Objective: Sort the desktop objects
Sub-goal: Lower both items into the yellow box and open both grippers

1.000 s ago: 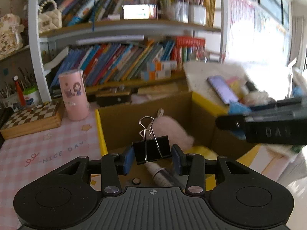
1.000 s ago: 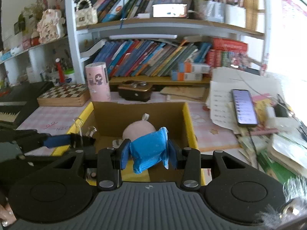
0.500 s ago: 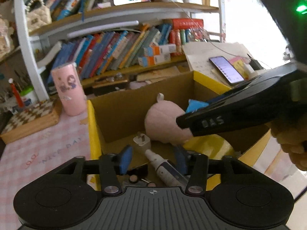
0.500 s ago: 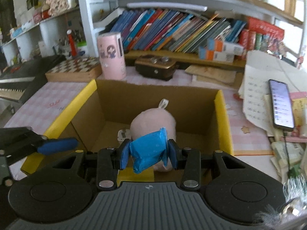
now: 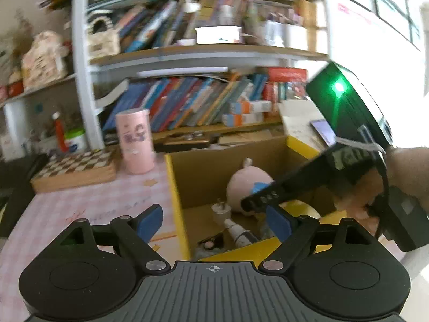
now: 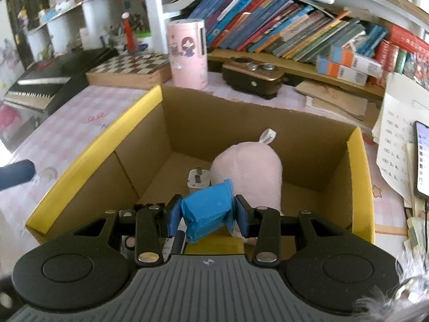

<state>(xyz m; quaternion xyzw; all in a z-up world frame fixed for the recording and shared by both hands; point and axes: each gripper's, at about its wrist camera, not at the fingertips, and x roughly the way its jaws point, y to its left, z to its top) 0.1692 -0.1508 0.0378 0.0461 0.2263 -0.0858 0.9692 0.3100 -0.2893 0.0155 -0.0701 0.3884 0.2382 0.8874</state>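
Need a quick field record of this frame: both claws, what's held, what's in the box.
left claw: jaws opening, nothing between them
right claw: shut on crumpled blue packet, over the box
container: open cardboard box with yellow rim
box contents: pink plush toy, white plug adapter, small white bottle
behind box: pink cylindrical canister

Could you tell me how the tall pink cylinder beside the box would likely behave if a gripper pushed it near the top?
The pink cylinder stands upright, taller than wide, so it would probably tip. Once down, its round wall would likely roll across the tablecloth.
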